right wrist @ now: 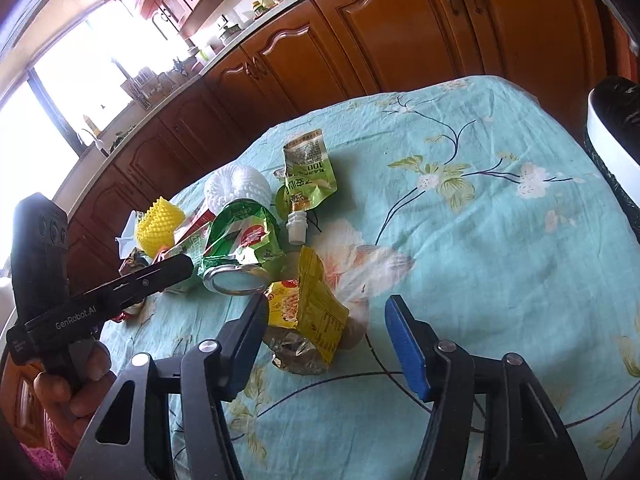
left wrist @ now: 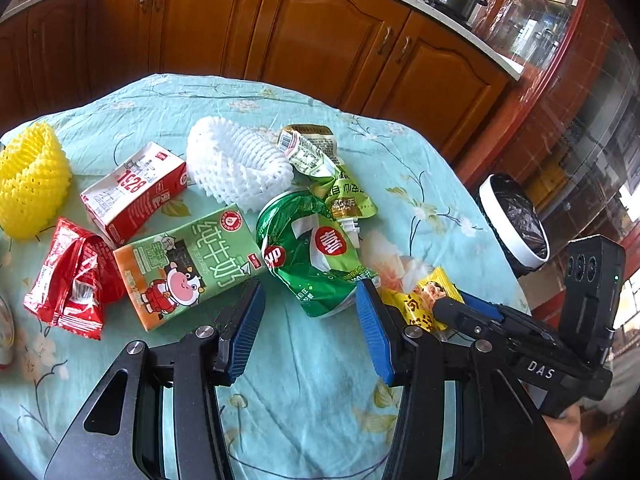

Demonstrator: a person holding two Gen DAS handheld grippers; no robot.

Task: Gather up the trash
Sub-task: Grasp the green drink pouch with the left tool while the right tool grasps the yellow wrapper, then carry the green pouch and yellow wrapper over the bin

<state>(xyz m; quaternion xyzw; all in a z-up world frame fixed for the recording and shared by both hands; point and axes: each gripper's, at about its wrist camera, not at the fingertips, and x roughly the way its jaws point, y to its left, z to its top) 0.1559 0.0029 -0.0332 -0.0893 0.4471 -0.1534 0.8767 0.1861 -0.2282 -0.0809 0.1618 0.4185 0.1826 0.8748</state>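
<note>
Left gripper (left wrist: pixel 310 312): jaws apart, nothing between the pads, just bare cloth; tips sit near the crushed green can (left wrist: pixel 316 252) w/o touching it. Base cut off by bottom edge.
Right gripper (right wrist: pixel 326 328): jaws apart, around the yellow snack wrapper (right wrist: pixel 316 312); left pad looks right against the wrapper's edge, right pad clear of it. Can't tell if left pad really touches.
Yellow snack wrapper: on the table, near edge of the pile; in left wrist view mostly hidden behind the right gripper's fingers, only a crumpled bit shows.
Clear plastic bag (right wrist: pixel 360 268): under/behind the wrapper, see-thru, outline hard to make out vs. the floral print.
Crushed green can: middle of pile, open end facing right wrist cam.
Green milk carton (left wrist: pixel 184 264): flat, touching the can's left side.
Red carton (left wrist: pixel 134 190): behind it, beside the white foam net (left wrist: pixel 236 164).
Green spout pouch (right wrist: pixel 306 172): behind the can, white spout pointing twd camera.
Yellow foam net (left wrist: pixel 32 184): far left, partly cut by fisheye edge.
Red wrapper (left wrist: pixel 72 280): front left, crumpled.
Bin (left wrist: pixel 514 220): white rim, black liner, off the table's right side; half cropped in right wrist view.
Table (left wrist: pixel 320 400): teal floral cloth, wrinkled.
Hand (right wrist: pixel 76 380): on the left gripper's handle, partly out of shot.
</note>
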